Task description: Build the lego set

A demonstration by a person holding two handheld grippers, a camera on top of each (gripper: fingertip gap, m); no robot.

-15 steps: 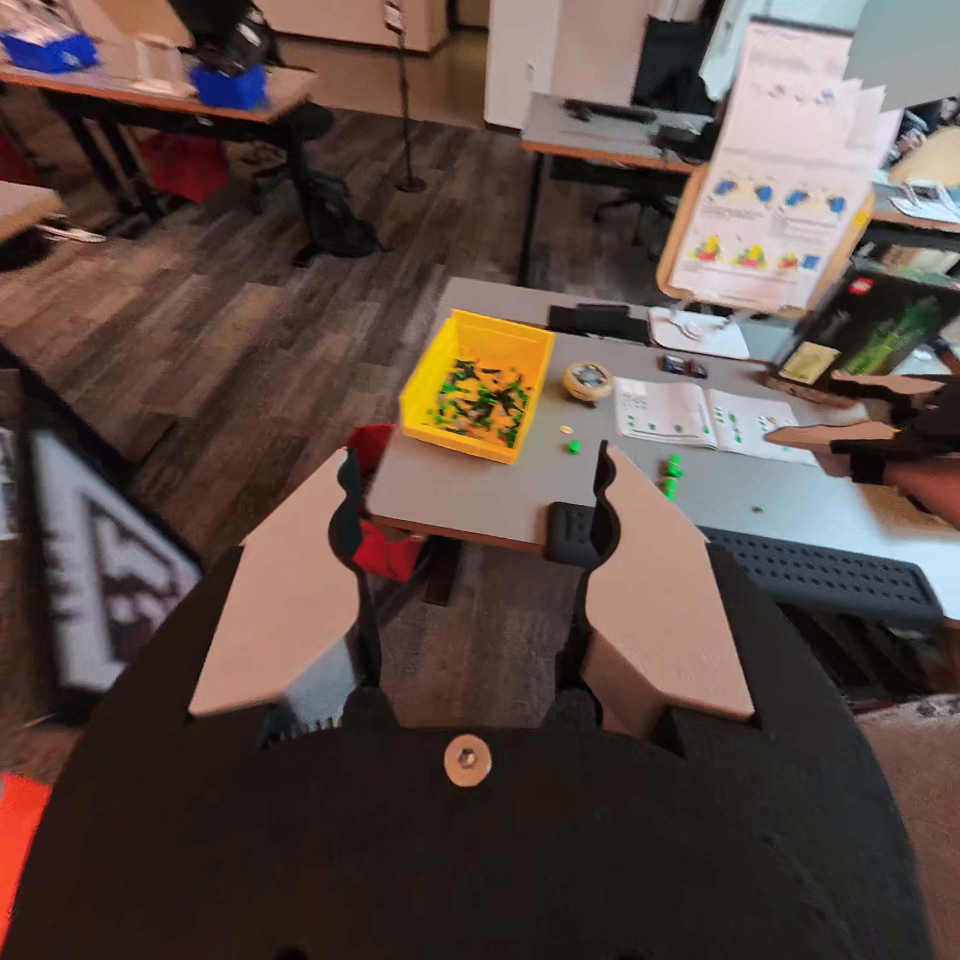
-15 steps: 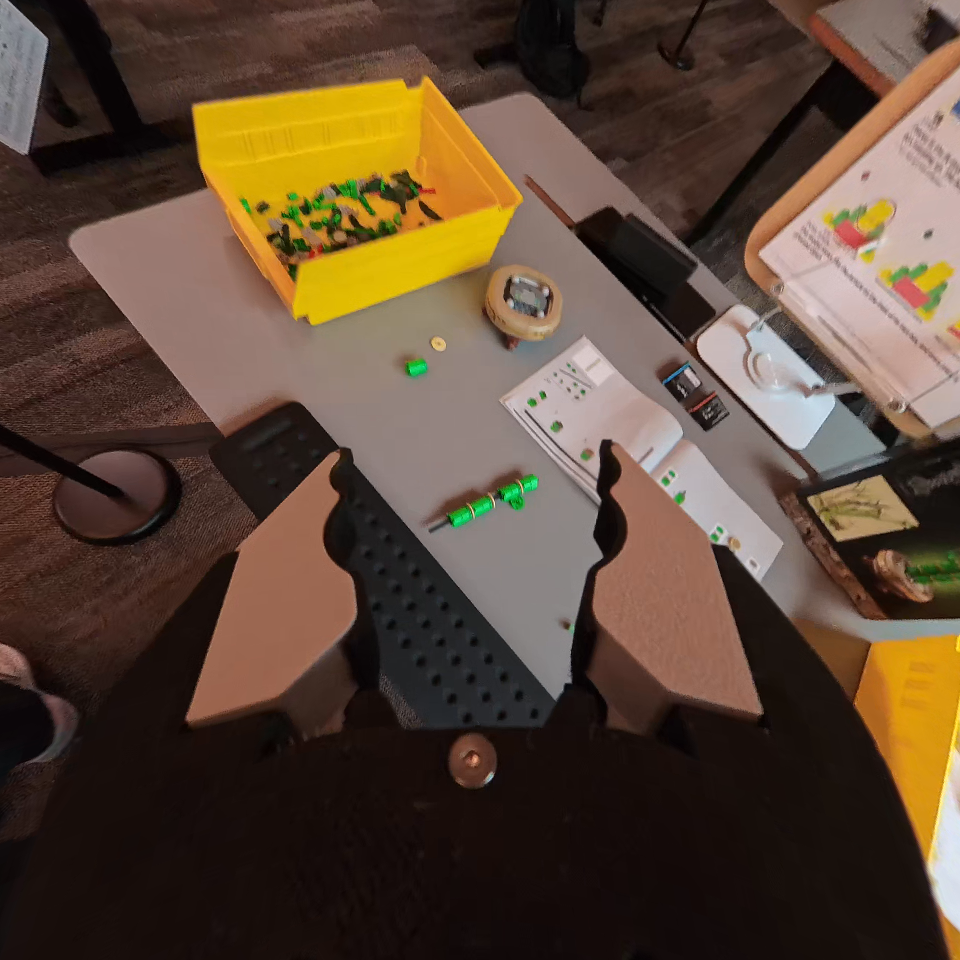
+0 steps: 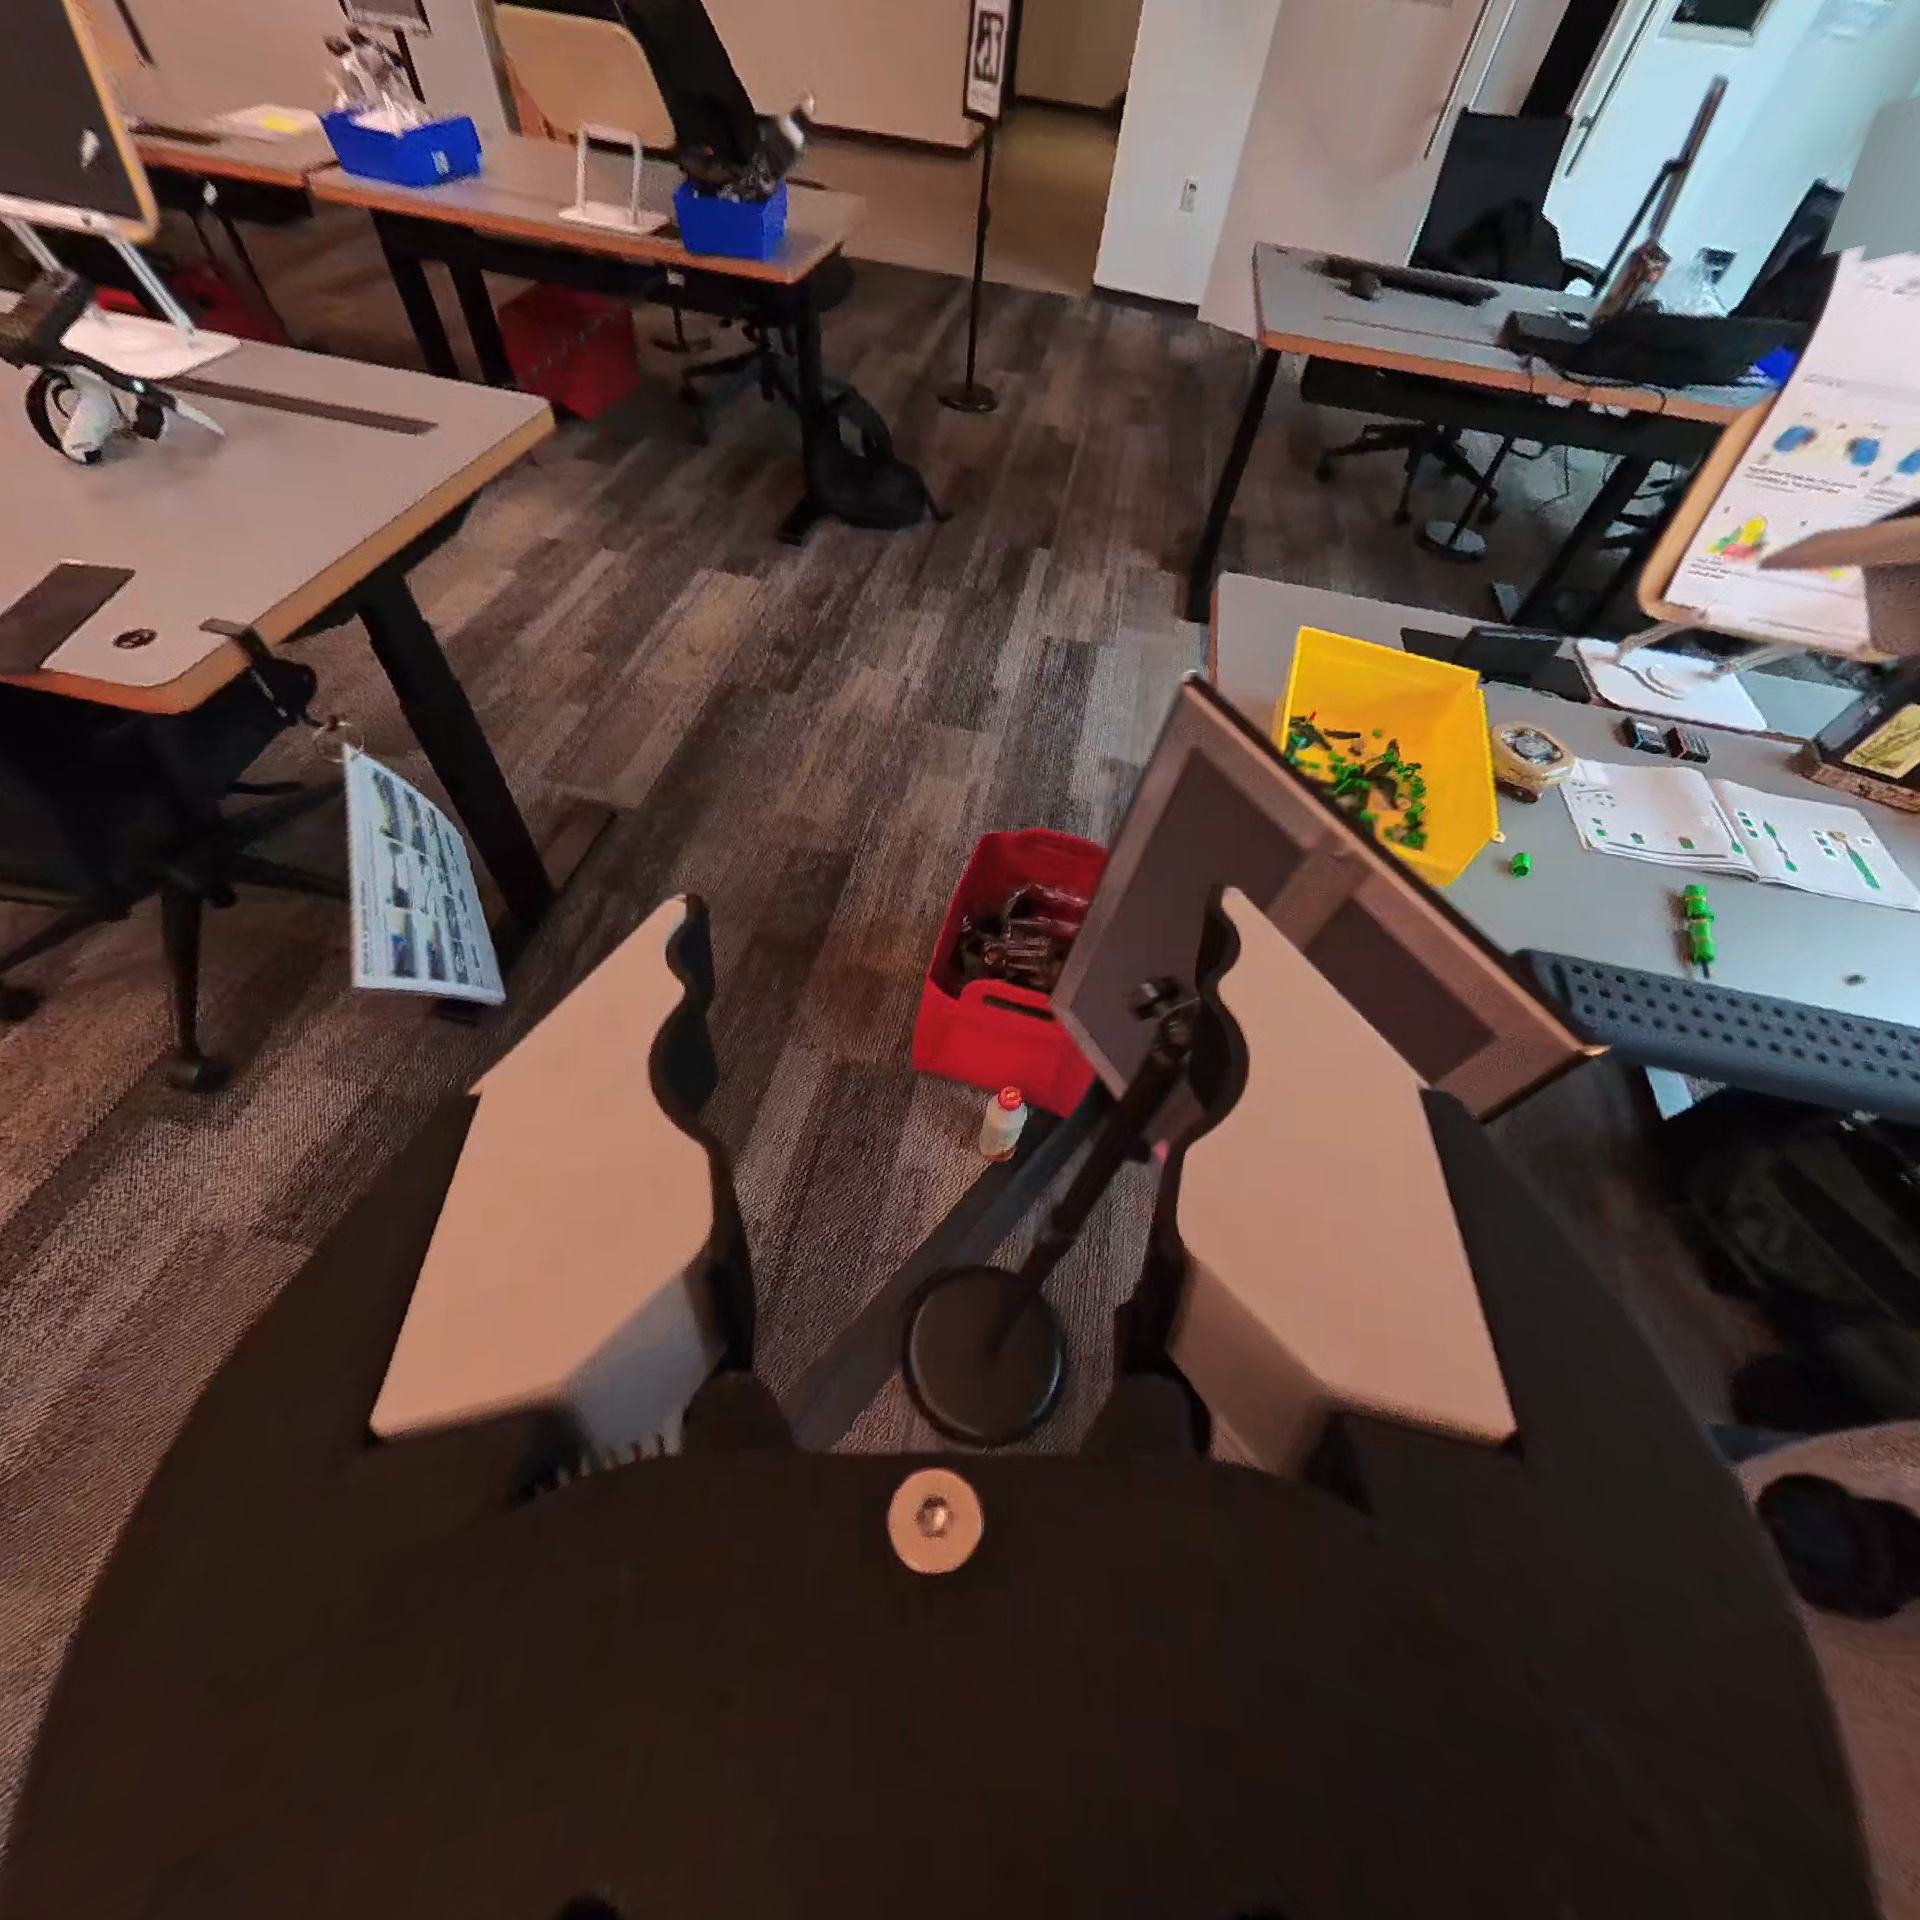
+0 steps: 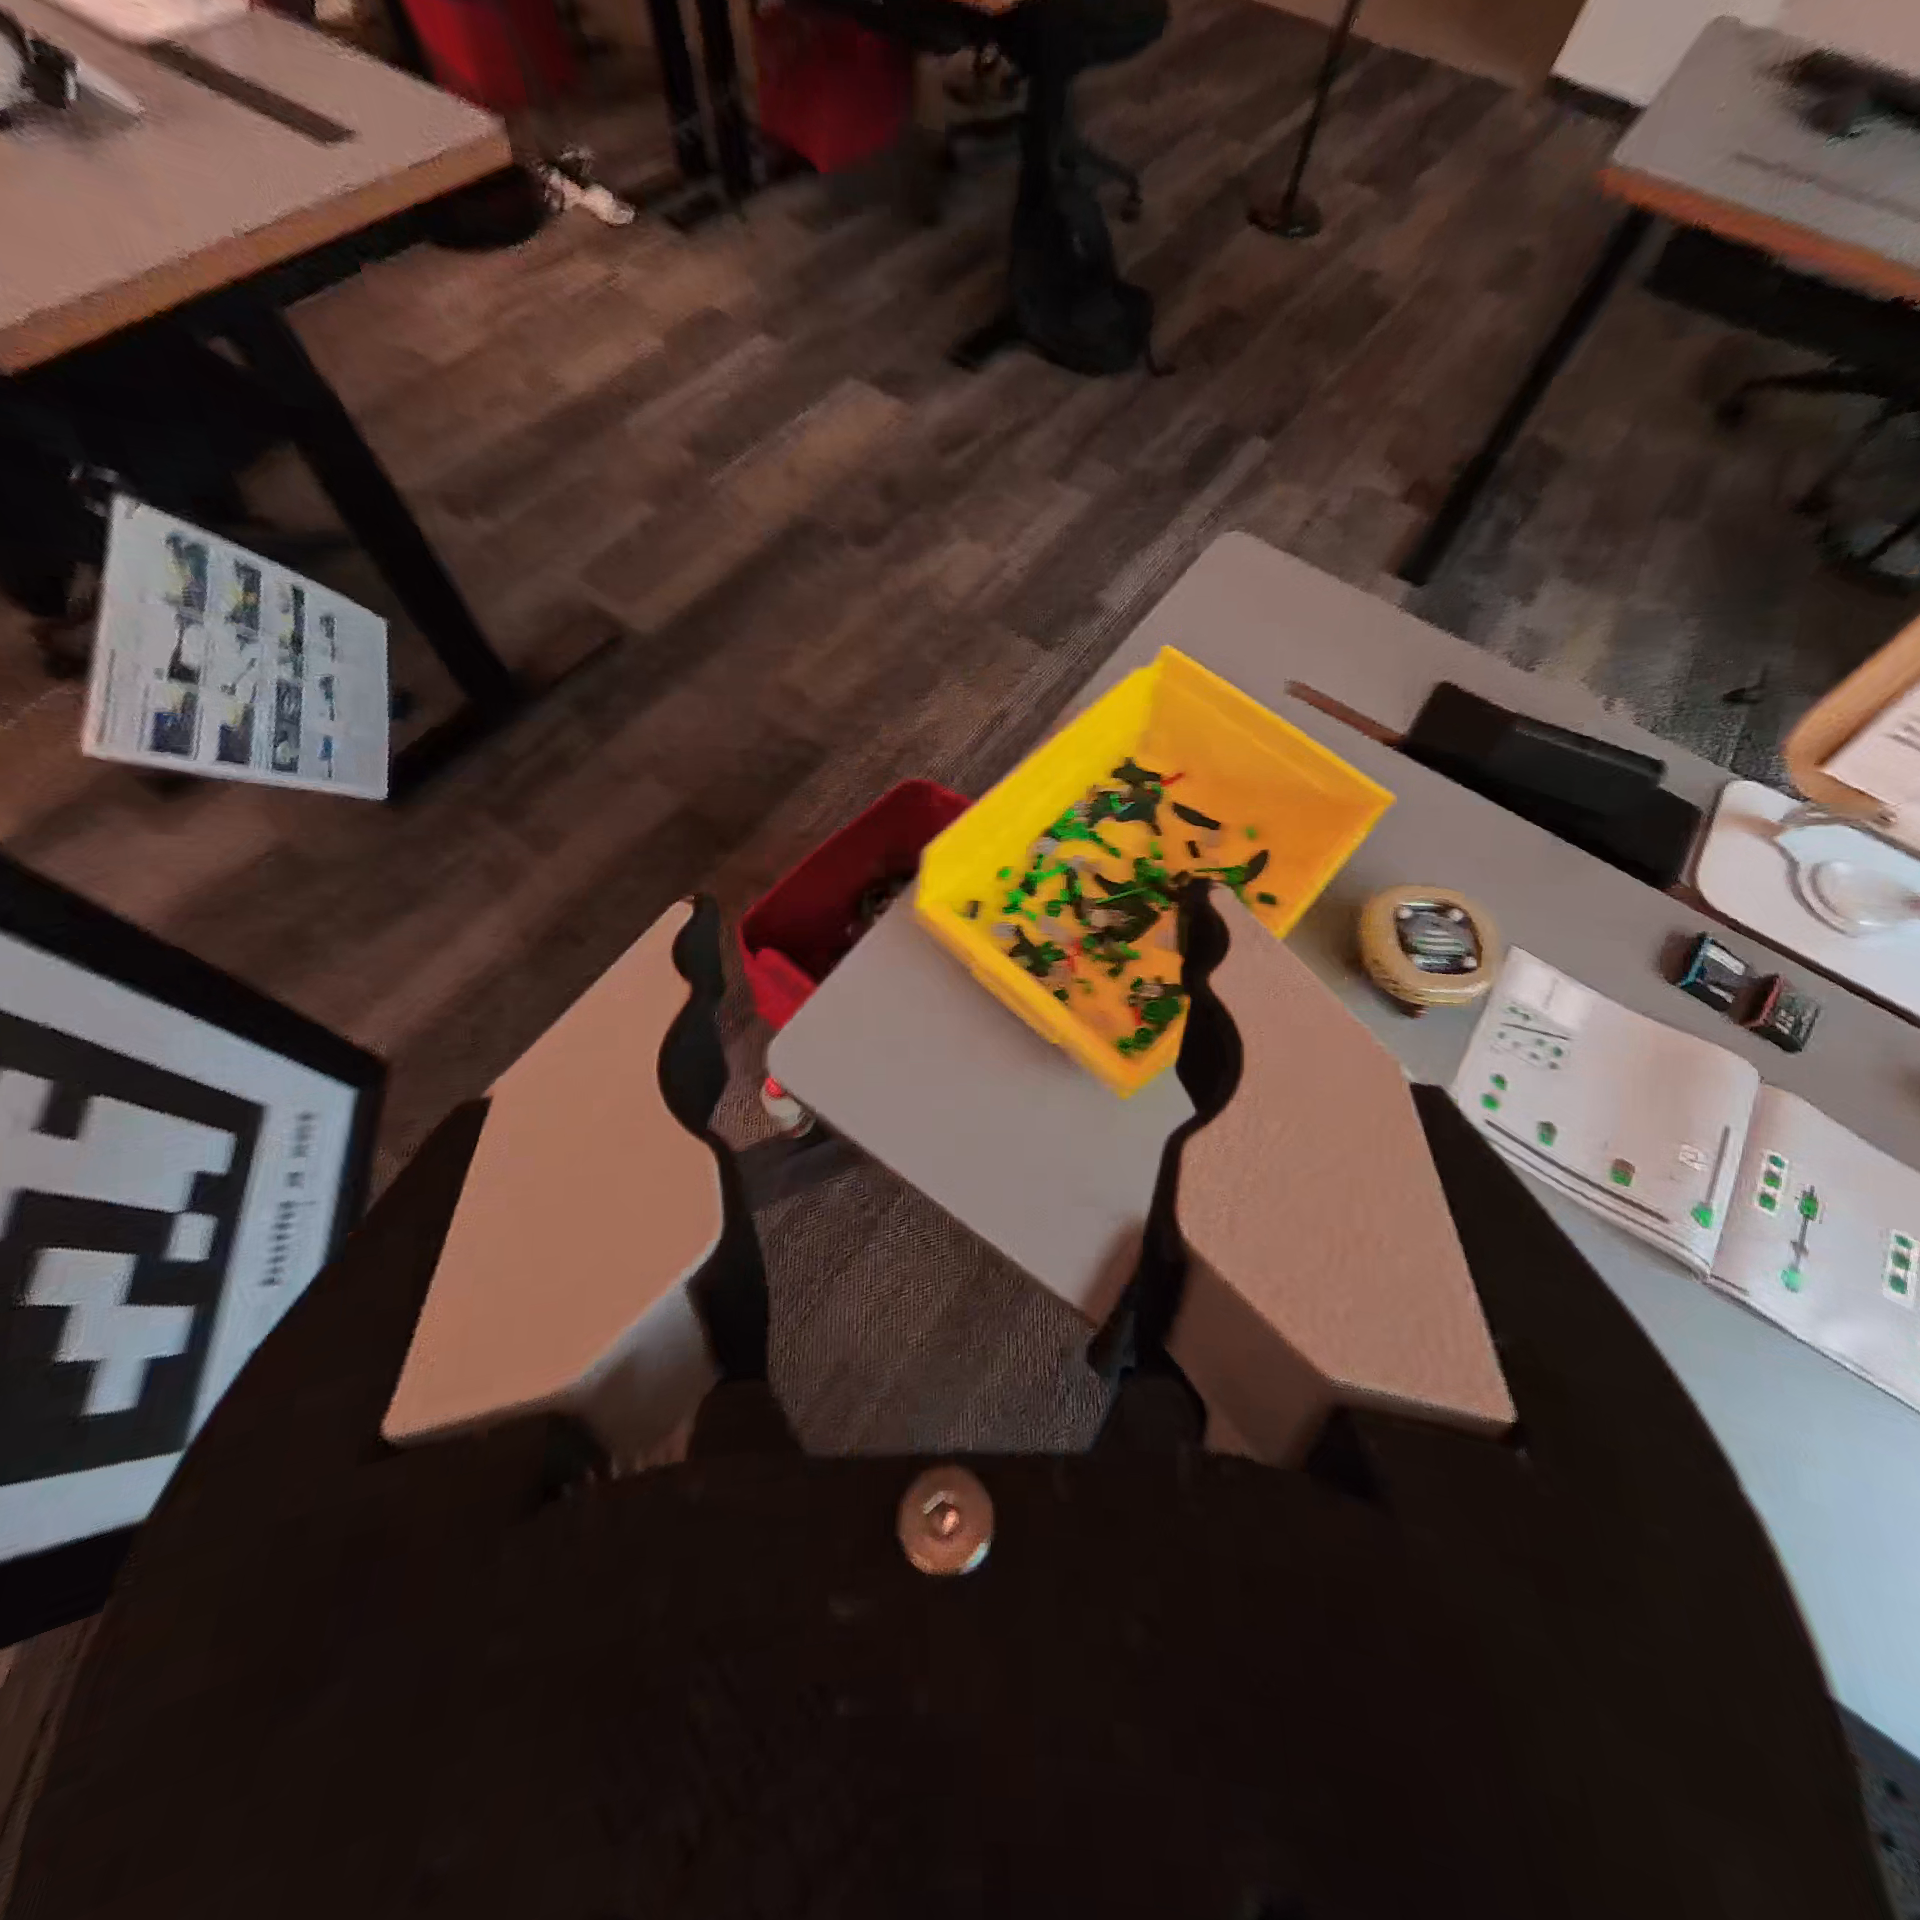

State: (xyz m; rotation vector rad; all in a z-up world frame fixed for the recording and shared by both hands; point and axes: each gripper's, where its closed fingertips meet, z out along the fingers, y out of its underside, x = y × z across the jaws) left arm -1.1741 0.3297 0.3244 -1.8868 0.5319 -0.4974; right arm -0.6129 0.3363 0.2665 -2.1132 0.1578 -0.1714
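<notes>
My right gripper point(image 4: 951, 1039) hung wide and empty above the near-left corner of the bench point(image 4: 997, 1122), with the yellow bin point(image 4: 1049, 997) of loose green lego pieces just past its tips. My left gripper point(image 3: 956, 1029) was spread wide too, holding nothing, off the bench over the floor, the bin far to its right. I judged this a fetch step: next I needed to drop into the bin and pinch one piece. The part-built green stem point(image 3: 1697, 925) lay right of the bin, beside the open instruction booklet point(image 3: 1704, 831).
</notes>
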